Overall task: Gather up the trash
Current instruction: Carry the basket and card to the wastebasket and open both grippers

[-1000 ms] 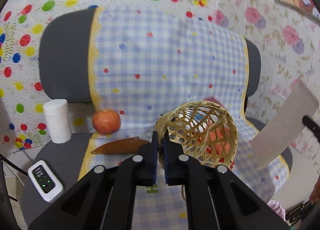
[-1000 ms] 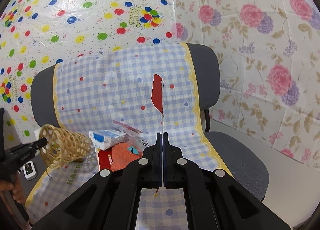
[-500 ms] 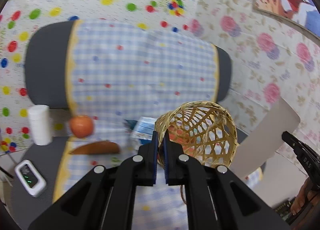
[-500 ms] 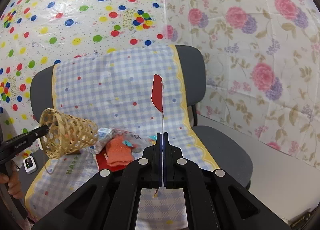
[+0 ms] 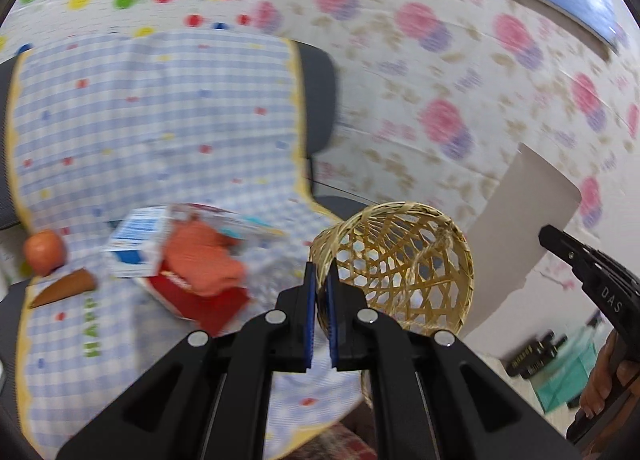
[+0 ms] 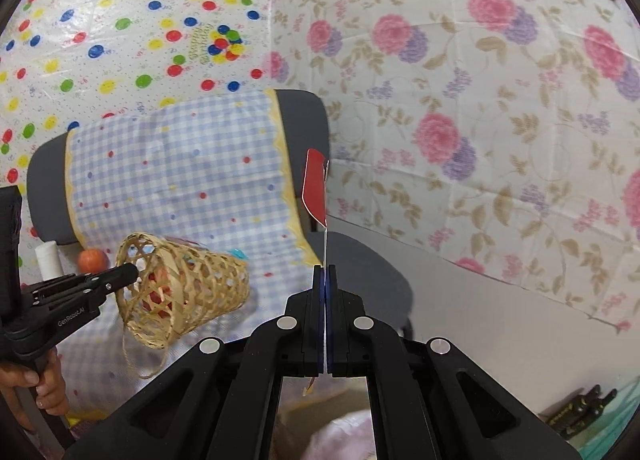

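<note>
Two grippers we see: our left gripper (image 5: 319,284) is clamped on the rim of the woven basket (image 5: 404,260), held tilted above the chair (image 6: 360,260). Our right gripper (image 6: 325,280) pinches a thin red-and-white card (image 6: 316,187) upright, beside the basket.

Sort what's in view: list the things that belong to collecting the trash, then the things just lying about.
For the job:
- woven basket, held by the left gripper
- red-and-white card, pinched in the right gripper
- blue-white carton
- orange crumpled wrapper

Lying about:
- apple
- white roll
- checked cloth
</note>
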Action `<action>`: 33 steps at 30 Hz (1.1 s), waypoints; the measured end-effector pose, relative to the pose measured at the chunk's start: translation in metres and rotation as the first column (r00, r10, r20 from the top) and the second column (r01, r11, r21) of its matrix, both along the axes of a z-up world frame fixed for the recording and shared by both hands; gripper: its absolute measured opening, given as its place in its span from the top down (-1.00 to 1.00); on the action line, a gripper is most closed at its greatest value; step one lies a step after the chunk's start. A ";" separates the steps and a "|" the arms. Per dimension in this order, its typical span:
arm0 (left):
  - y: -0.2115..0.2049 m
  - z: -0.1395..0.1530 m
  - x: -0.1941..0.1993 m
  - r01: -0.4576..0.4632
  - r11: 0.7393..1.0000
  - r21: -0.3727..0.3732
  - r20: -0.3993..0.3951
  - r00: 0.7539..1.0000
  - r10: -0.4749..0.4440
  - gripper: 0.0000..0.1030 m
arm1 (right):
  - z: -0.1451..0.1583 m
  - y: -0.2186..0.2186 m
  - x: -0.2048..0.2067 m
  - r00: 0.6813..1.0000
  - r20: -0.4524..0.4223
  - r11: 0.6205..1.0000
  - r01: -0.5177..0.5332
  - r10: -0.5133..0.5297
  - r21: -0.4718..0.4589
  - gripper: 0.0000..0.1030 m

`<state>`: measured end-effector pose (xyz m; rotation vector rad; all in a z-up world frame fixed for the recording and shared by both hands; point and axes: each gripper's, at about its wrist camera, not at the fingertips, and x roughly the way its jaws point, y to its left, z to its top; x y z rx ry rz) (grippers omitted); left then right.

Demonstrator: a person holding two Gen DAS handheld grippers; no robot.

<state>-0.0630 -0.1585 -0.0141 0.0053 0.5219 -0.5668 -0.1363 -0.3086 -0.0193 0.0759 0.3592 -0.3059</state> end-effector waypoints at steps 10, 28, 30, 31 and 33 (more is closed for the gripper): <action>-0.072 -0.032 -0.030 0.224 0.974 0.035 -0.063 0.973 -0.221 0.94 | -0.037 -0.035 -0.054 0.982 -0.101 0.987 0.160 -0.158 0.007 0.98; -0.147 -0.094 -0.026 0.406 0.907 0.111 -0.275 0.890 -0.365 0.88 | -0.095 -0.087 -0.065 0.959 -0.193 0.960 0.239 -0.209 0.146 0.94; -0.153 -0.098 -0.023 0.427 0.899 0.100 -0.301 0.874 -0.381 0.66 | -0.101 -0.094 -0.064 0.957 -0.208 0.955 0.242 -0.205 0.172 0.90; -0.154 -0.099 -0.023 0.429 0.898 0.098 -0.306 0.872 -0.383 0.57 | -0.102 -0.096 -0.064 0.956 -0.210 0.953 0.245 -0.206 0.179 0.86; -0.154 -0.099 -0.024 0.431 0.898 0.093 -0.300 0.872 -0.387 0.16 | -0.104 -0.099 -0.066 0.954 -0.215 0.950 0.252 -0.211 0.186 0.68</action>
